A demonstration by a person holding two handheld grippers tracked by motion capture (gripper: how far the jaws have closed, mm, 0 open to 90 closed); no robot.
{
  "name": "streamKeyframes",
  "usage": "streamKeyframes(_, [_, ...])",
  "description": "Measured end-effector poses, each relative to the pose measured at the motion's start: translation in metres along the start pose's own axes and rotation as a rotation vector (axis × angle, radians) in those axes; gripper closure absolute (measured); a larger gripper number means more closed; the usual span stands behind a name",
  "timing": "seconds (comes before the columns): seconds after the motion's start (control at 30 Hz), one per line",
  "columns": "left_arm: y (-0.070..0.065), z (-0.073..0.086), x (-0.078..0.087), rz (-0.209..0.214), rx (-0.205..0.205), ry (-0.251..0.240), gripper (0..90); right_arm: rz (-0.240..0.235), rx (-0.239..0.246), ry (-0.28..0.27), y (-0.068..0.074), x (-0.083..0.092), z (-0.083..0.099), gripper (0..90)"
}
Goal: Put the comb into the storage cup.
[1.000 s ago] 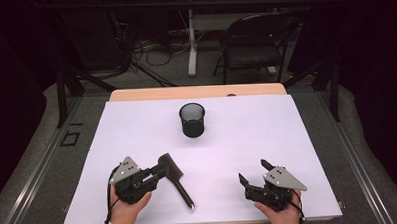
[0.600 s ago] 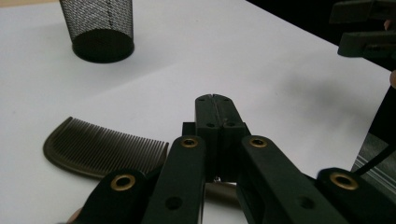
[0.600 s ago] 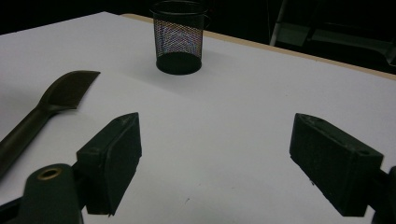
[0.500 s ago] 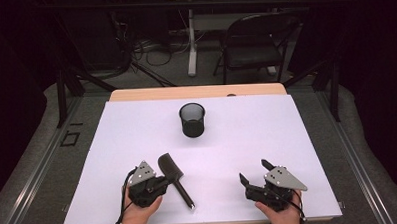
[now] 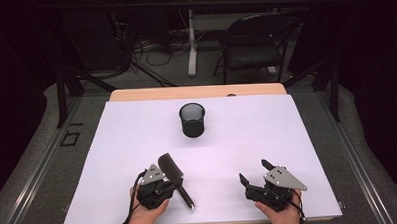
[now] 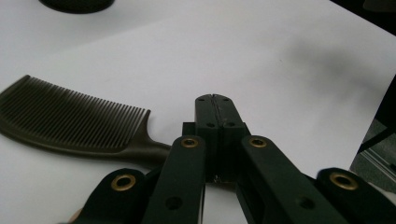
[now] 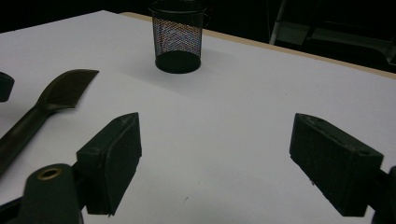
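Observation:
A black comb (image 5: 170, 171) lies on the white table, teeth end away from me and handle toward the front edge. My left gripper (image 5: 173, 186) sits low right against the comb's handle. In the left gripper view its jaws (image 6: 213, 100) are shut, pad against pad with nothing between them, and the comb (image 6: 70, 121) runs off to the left from beneath them. My right gripper (image 5: 254, 172) rests at the front right, open and empty. In the right gripper view (image 7: 224, 163) its pads stand wide apart over bare table, with the comb (image 7: 51, 100) at the left.
A black mesh cup (image 5: 192, 119) stands upright at the middle of the table, seen ahead in the right gripper view (image 7: 178, 39). The white table top (image 5: 287, 134) ends in a wooden far edge. A chair (image 5: 256, 42) and cables stand on the floor beyond.
My left gripper has moved right and down onto the comb's handle, and its jaws have closed. The right gripper and the comb have stayed put.

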State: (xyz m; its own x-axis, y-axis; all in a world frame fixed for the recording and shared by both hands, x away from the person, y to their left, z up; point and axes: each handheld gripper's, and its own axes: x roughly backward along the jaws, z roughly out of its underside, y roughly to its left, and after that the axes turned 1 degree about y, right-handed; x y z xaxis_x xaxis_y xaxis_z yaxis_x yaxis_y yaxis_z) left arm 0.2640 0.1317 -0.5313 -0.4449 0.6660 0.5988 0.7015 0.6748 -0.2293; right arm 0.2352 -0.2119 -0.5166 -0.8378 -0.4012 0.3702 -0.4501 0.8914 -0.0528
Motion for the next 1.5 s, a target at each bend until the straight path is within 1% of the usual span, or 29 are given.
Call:
streamKeyframes(0.03, [-0.003,0.001,-0.004,0.004,-0.006,0.018,90.0,-0.001,0.001,0.000,0.000,0.000,0.000,16.6])
streamKeyframes(0.1, [-0.005,0.002,-0.006,0.007,-0.007,0.024,90.0,-0.001,0.001,0.000,0.000,0.000,0.000,16.6])
streamKeyframes(0.13, [-0.008,0.003,-0.009,0.009,-0.021,0.043,90.0,-0.001,0.000,0.001,0.000,0.000,0.000,16.6])
streamKeyframes(0.17, [-0.008,0.003,-0.009,0.009,-0.021,0.043,90.0,-0.001,0.000,0.001,0.000,0.000,0.000,16.6])
streamKeyframes(0.27, [-0.011,0.003,-0.013,0.016,-0.040,0.055,90.0,-0.001,0.001,0.002,0.000,0.000,0.000,16.7])
streamKeyframes(0.3, [-0.013,0.004,-0.014,0.018,-0.033,0.057,90.0,-0.002,0.000,0.002,0.000,0.000,0.000,16.6])
streamKeyframes(0.33, [-0.013,0.004,-0.015,0.019,-0.041,0.061,90.0,-0.002,0.000,0.002,0.000,0.000,0.000,16.6])
streamKeyframes(0.43, [-0.016,0.005,-0.019,0.022,-0.043,0.078,90.0,-0.002,0.001,0.002,-0.001,0.000,0.000,16.6])
streamKeyframes(0.5, [-0.016,0.006,-0.020,0.027,-0.045,0.077,90.0,-0.002,0.001,0.000,-0.001,0.000,0.000,16.6])
streamKeyframes(0.53, [-0.016,0.006,-0.020,0.024,-0.049,0.085,90.0,-0.002,0.001,0.000,-0.001,0.000,0.000,16.6])
streamKeyframes(0.63, [-0.018,0.006,-0.021,0.030,-0.044,0.083,90.0,-0.004,-0.002,-0.001,-0.001,0.000,0.000,16.6])
streamKeyframes(0.67, [-0.020,0.006,-0.023,0.036,-0.053,0.091,90.0,-0.003,-0.002,0.002,-0.001,0.000,0.000,16.6])
streamKeyframes(0.7, [-0.020,0.006,-0.023,0.036,-0.053,0.091,90.0,-0.004,-0.002,0.002,-0.001,0.000,0.000,16.6])
streamKeyframes(0.77, [-0.021,0.007,-0.024,0.038,-0.067,0.095,90.0,-0.004,-0.001,0.001,-0.001,0.000,0.000,16.7])
streamKeyframes(1.0, [-0.022,0.008,-0.026,0.038,-0.075,0.110,90.0,-0.004,0.000,0.003,-0.002,0.000,0.001,16.7])
streamKeyframes(1.03, [-0.022,0.009,-0.026,0.037,-0.062,0.113,90.0,-0.006,-0.001,0.005,-0.002,0.000,0.000,16.7])
streamKeyframes(1.47, [-0.019,0.009,-0.025,0.025,-0.067,0.123,90.0,-0.006,-0.005,0.005,-0.003,0.000,0.000,16.7])
streamKeyframes(1.5, [-0.020,0.010,-0.026,0.028,-0.065,0.132,90.0,-0.006,-0.004,0.005,-0.003,0.000,0.000,16.7])
